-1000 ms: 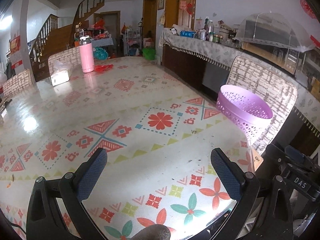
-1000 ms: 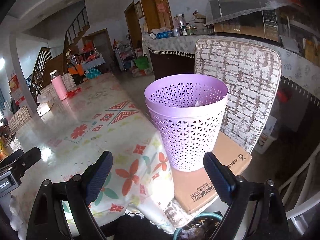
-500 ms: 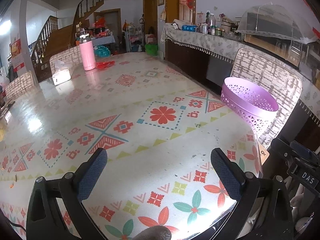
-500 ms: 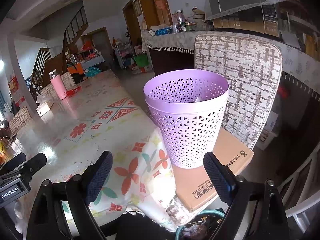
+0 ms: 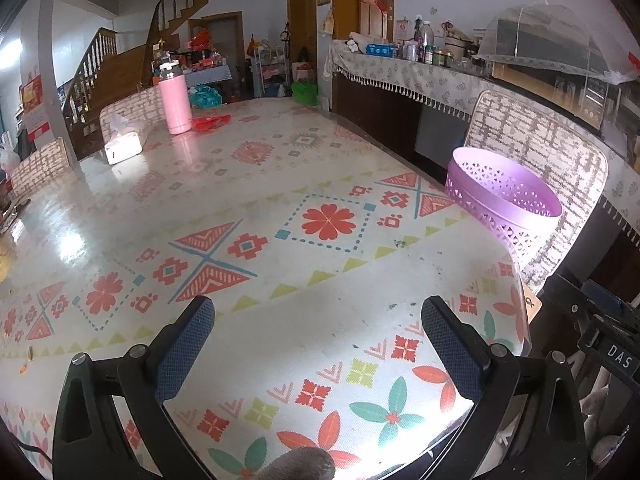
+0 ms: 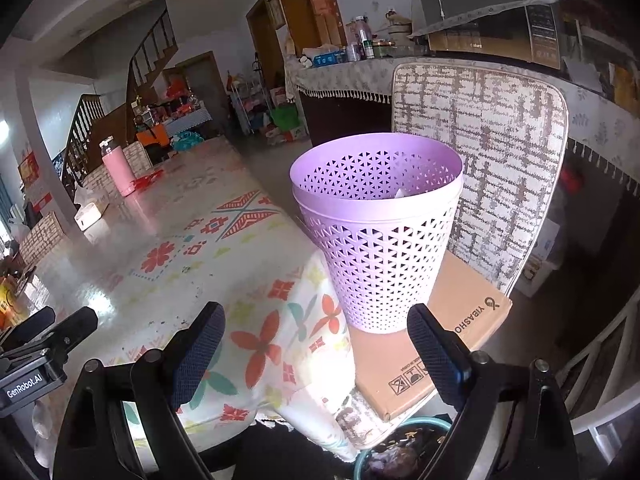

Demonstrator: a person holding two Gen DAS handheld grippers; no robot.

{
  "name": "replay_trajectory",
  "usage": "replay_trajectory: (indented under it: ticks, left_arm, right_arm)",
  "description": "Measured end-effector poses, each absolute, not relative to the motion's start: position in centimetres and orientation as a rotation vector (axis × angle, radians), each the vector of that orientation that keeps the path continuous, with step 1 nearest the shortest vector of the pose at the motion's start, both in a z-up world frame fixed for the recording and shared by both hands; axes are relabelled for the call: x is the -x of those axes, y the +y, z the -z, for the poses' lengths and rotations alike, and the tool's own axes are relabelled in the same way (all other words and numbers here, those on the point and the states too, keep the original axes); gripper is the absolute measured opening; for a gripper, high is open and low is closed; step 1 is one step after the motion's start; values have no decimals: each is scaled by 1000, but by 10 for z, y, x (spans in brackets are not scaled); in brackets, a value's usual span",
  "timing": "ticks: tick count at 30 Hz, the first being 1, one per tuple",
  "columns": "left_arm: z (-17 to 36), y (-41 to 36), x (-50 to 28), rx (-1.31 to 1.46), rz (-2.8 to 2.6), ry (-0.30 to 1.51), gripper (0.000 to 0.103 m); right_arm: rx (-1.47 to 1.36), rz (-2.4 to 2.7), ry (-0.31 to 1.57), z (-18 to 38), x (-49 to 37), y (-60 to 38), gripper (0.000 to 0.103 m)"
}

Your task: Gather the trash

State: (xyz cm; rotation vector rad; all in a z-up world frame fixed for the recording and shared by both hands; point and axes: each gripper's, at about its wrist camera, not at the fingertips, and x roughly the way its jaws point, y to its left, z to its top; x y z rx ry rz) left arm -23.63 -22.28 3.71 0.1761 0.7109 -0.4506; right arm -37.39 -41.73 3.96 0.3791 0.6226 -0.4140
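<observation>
From the right wrist view I see my right tool (image 6: 314,334) spread wide with nothing between its pads, aimed at the purple basket (image 6: 380,248). The basket stands upright on a brown cardboard box (image 6: 424,356) that sits just past the corner of the surface (image 6: 168,248), in front of a chair back with a grey and white woven cover (image 6: 492,168). Through the basket's open top I can make out one pale scrap (image 6: 402,192) leaning against the inner wall; how much else lies below it I cannot tell, since the lattice wall hides the bottom. Under the box edge a teal-rimmed bin (image 6: 400,452) shows dark, mixed contents that I cannot identify.

My left tool (image 5: 318,320) is likewise wide apart and holds nothing, hovering over the near end of the patterned cloth. In that view the basket (image 5: 504,204) shows only its upper rim beyond the right edge of the surface. At the far end stand a pink bottle (image 5: 175,100), a white tissue box (image 5: 123,146) with a tissue poking up, and something red and flat (image 5: 212,121) beside the bottle
</observation>
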Motion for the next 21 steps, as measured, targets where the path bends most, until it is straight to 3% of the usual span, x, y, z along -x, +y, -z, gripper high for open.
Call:
replay_trajectory:
  ticks: [21]
  left_arm:
    - [-33,-228,240,-205,461,721,103]
  right_arm:
    - [-397,397,637,-33,373,-417,95]
